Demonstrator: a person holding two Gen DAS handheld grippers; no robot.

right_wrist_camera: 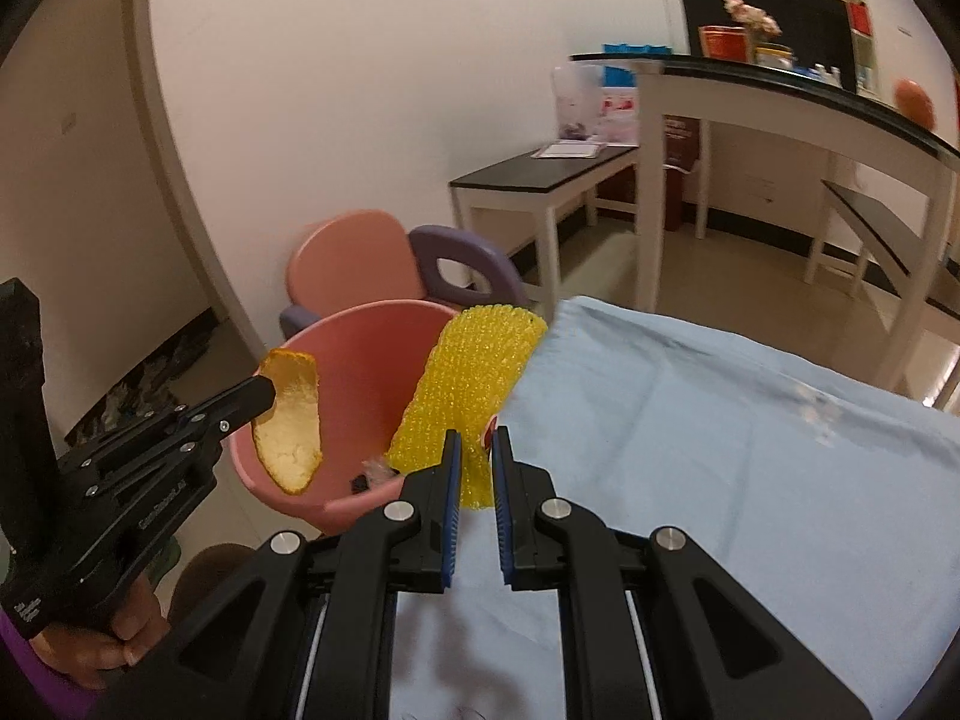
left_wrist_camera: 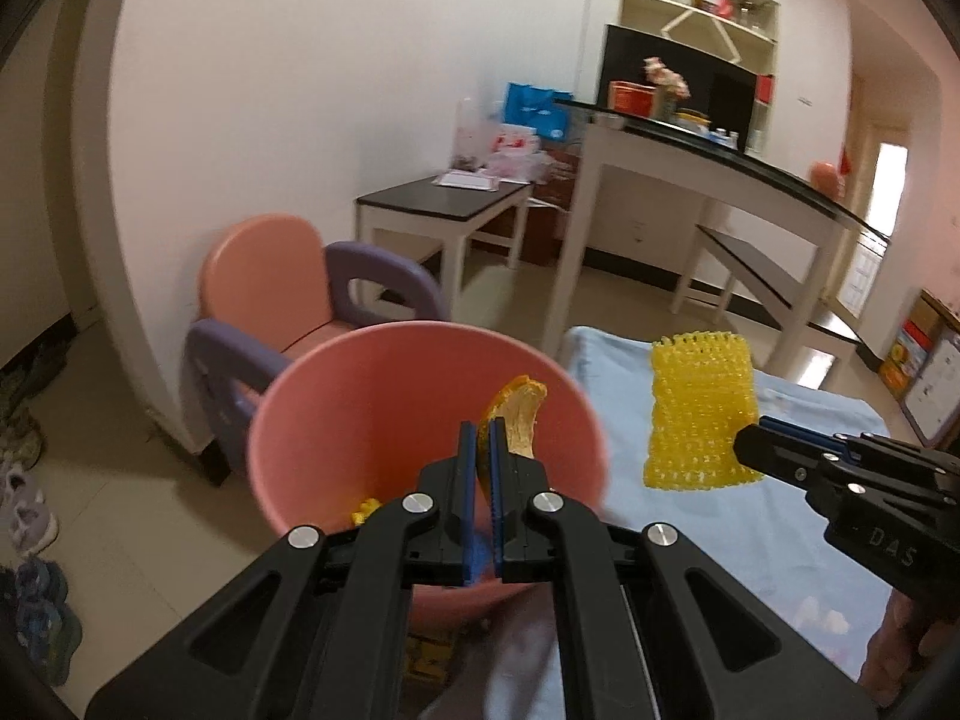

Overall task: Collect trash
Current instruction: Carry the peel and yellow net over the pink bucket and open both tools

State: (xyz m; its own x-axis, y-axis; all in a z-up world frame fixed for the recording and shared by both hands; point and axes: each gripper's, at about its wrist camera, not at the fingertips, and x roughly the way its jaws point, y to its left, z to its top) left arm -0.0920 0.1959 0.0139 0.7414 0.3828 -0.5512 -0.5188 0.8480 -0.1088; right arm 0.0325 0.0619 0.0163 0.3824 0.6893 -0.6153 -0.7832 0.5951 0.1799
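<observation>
White-walled room with pale floor tiles; landmark is a pink bin (left_wrist_camera: 384,420) standing at the edge of a surface covered by a light blue cloth (right_wrist_camera: 690,420). Left gripper (left_wrist_camera: 482,450): clenched on a curled orange peel (left_wrist_camera: 519,420), held above the bin's open mouth. Right gripper (right_wrist_camera: 477,462): clamped on the lower edge of a yellow foam net sleeve (right_wrist_camera: 474,384), held upright just beside the bin's rim on the cloth side. Inside the bin: small yellow scrap (left_wrist_camera: 366,510) near the bottom. Behind the bin: pink child's chair (left_wrist_camera: 270,276) with purple armrests. Farther behind the bin: white tables with black tops (left_wrist_camera: 444,204), shelving, assorted bags.
</observation>
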